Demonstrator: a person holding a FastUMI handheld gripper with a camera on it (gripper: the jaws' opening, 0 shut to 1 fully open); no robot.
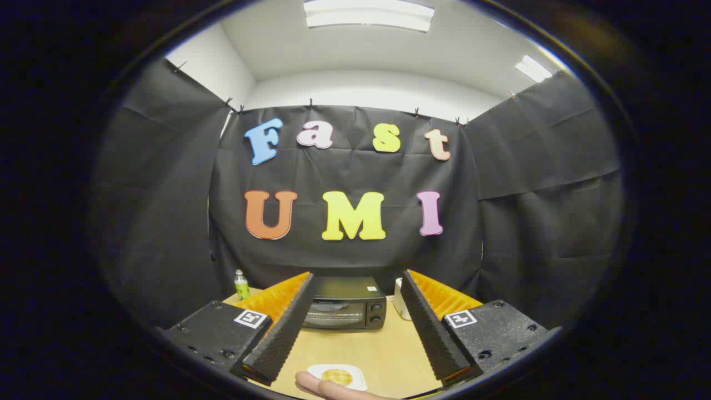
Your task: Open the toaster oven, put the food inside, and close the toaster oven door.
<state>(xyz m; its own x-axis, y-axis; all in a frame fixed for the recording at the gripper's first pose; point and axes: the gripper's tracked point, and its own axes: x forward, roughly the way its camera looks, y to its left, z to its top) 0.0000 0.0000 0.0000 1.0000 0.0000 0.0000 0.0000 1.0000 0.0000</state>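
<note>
A black toaster oven (347, 304) stands at the back of the wooden table (383, 350), beyond my fingers, with its door shut. A round golden piece of food (337, 376) lies on a small white plate (355, 373) near the table's front, between my fingers and below them. A person's finger (319, 385) touches the plate's near side. My gripper (355, 328) is open and held above the table, with nothing between its fingers.
A small bottle with a green label (241, 285) stands at the table's back left. A white object (401, 300) sits just right of the oven, partly hidden by my right finger. Black cloth walls enclose the table on three sides.
</note>
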